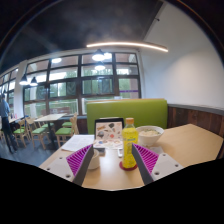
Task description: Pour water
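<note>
While the gripper is held above the wooden table, its two fingers with purple pads are spread apart and nothing is pinched by them. A yellow bottle is seen upright on the table between the fingers, nearer the right one, with gaps at both sides. Just right of the bottle and beyond it, a pale bowl is set. Left of the bottle, white papers are laid. Behind the bottle, a green bench back is seen.

Yellow bottle, green booth seat, pale wood table, white bowl
</note>
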{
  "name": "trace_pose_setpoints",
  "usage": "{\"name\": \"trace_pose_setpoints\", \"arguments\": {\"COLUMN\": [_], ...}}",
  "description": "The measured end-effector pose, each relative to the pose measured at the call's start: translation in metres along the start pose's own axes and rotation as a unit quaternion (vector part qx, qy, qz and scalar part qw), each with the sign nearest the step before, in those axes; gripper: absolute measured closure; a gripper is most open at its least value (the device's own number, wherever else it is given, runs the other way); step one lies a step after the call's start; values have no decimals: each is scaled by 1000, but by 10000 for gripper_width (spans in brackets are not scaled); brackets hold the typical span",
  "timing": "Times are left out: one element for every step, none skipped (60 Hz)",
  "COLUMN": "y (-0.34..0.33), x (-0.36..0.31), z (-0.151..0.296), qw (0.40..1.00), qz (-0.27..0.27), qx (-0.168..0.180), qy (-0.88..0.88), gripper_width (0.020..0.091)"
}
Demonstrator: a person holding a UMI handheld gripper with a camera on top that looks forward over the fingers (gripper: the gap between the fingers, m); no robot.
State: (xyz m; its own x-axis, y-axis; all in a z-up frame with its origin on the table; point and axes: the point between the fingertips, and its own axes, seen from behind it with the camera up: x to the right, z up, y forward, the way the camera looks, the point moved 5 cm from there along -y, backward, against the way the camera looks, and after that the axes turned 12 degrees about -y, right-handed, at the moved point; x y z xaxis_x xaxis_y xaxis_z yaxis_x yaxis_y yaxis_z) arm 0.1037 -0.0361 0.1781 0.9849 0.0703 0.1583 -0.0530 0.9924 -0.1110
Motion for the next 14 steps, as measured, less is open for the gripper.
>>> {"name": "trace_pose_setpoints", "arguments": {"y": [-10, -20, -29, -39, -43, -52, -61, -68, -75, -83, -89, -96, -103, -105], "x": [-6, -12, -20, -27, -34, -41, -48, -55, -61, -68, -74, -80, -86, -92], "z": [2, 4, 5, 5, 3, 4, 4, 2, 1, 1, 0, 0, 0, 1], "qw": [1000, 1000, 1000, 1000, 1000, 999, 999, 999, 998, 998, 998, 997, 997, 996], "qz": [4, 9, 15, 23, 31, 37, 42, 48, 54, 61, 67, 73, 77, 81], "qx": [2, 3, 4, 4, 4, 4, 3, 4, 5, 8, 10, 11, 12, 14], "qy": [1, 2, 3, 3, 3, 5, 8, 11, 13, 15, 16, 16, 16, 16], "gripper_width": [273, 272, 272, 273, 273, 274, 273, 271, 272, 271, 272, 273, 273, 275]}}
